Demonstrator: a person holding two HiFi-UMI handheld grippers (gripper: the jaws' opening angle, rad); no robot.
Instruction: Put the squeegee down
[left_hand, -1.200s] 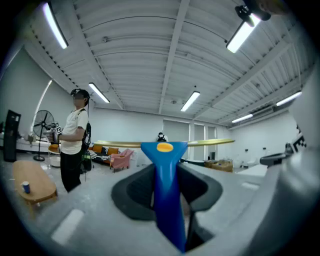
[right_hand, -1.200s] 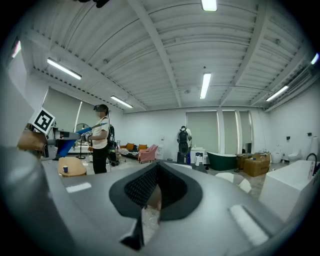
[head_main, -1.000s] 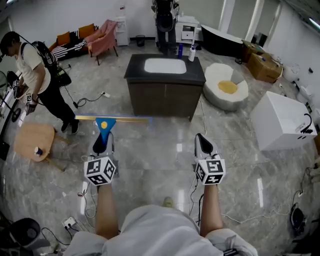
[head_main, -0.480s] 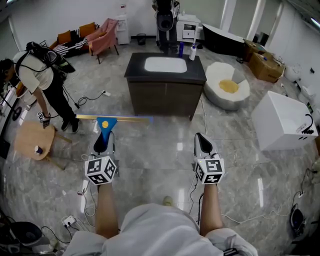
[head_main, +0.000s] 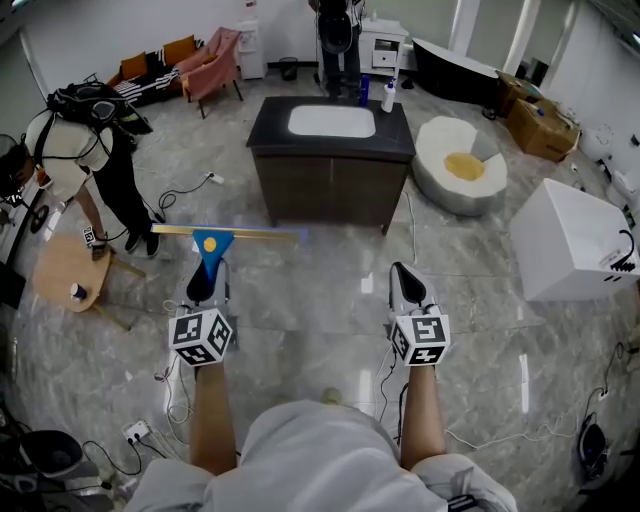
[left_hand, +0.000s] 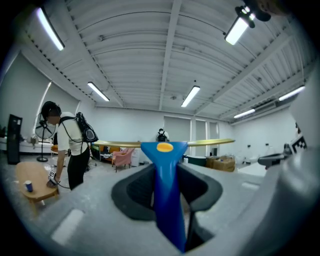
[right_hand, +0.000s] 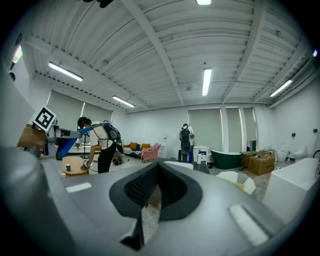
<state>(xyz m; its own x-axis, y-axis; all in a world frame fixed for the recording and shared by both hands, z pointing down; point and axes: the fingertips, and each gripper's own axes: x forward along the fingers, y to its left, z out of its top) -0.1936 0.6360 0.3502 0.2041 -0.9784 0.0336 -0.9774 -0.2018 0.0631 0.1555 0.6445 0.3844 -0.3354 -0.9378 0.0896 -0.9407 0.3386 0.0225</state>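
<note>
The squeegee (head_main: 209, 249) has a blue handle with a yellow dot and a long gold blade lying crosswise. My left gripper (head_main: 203, 284) is shut on its handle and holds it level over the marble floor, blade pointing ahead toward the dark counter. In the left gripper view the blue handle of the squeegee (left_hand: 165, 190) runs up between the two black pads, and the blade spans the view. My right gripper (head_main: 405, 284) is held level beside it. In the right gripper view the right gripper (right_hand: 158, 169) has its pads meeting at the tip with nothing in them.
A dark counter with a white sink (head_main: 331, 152) stands ahead. A person (head_main: 82, 165) bends over a small round wooden table (head_main: 66, 271) at the left. A white box (head_main: 573, 241) and a round white seat (head_main: 459, 168) sit at the right. Cables lie on the floor.
Both grippers and the squeegee have advanced a little toward the counter, which now sits lower in the head view. The person at the left has bent further over the round table.
</note>
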